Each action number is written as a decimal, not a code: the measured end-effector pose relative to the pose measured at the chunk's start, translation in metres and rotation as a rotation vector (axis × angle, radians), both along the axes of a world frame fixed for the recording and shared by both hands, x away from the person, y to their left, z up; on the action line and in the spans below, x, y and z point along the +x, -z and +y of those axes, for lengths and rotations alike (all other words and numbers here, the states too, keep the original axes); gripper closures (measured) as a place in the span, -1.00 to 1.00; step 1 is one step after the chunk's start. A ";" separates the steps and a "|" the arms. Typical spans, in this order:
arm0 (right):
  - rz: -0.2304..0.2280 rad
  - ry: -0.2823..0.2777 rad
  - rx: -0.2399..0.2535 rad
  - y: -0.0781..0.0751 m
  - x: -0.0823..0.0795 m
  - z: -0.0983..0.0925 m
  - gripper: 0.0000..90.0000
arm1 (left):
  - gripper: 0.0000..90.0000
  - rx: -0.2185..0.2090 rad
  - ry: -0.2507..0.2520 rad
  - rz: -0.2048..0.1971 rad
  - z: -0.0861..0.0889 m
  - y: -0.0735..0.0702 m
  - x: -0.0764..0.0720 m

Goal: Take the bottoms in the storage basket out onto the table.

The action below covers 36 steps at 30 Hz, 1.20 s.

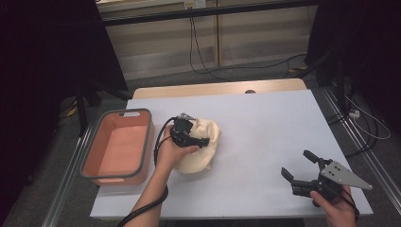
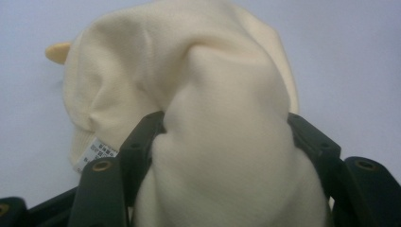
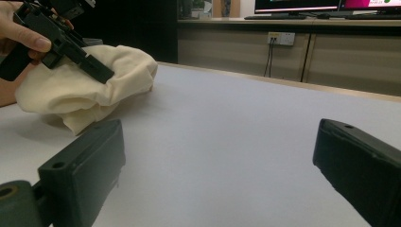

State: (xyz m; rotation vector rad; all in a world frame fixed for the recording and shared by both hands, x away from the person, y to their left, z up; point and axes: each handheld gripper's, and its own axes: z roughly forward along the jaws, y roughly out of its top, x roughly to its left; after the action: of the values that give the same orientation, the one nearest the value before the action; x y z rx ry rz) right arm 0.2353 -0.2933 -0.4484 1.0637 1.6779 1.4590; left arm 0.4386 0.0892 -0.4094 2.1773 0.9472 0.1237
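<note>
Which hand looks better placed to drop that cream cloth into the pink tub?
Left, probably. The left claw already pinches the cream knitted cloth and sits beside the pink rectangular plastic tub. The right claw gapes open, far across the table.

I count one cream cloth bunched on my table, one salmon-pink bin with a grey rim, and my two grippers, the left gripper and the right gripper.

Cloth's label print too small
</note>
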 end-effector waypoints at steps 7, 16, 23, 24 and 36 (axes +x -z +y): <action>-0.002 -0.001 -0.001 0.000 0.000 0.000 -0.93 | -0.20 0.006 -0.001 0.002 0.000 0.002 0.000; 0.000 -0.003 -0.008 0.001 0.001 0.001 -0.93 | -0.28 0.002 -0.001 0.000 0.000 0.004 0.001; 0.000 -0.003 -0.008 0.000 0.001 0.001 -0.93 | -0.42 0.001 0.005 -0.015 0.000 0.005 0.002; 0.000 -0.004 -0.008 0.000 0.001 0.001 -0.93 | -0.43 0.003 0.006 -0.016 0.000 0.005 0.002; 0.003 -0.003 -0.004 0.001 0.001 0.002 -0.93 | -0.50 -0.031 0.010 -0.022 0.006 -0.004 0.001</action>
State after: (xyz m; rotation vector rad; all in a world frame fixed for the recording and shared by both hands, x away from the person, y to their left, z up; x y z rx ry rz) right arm 0.2364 -0.2918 -0.4493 1.0626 1.6842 1.4564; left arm 0.4401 0.0952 -0.4055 2.1477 0.9199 0.1277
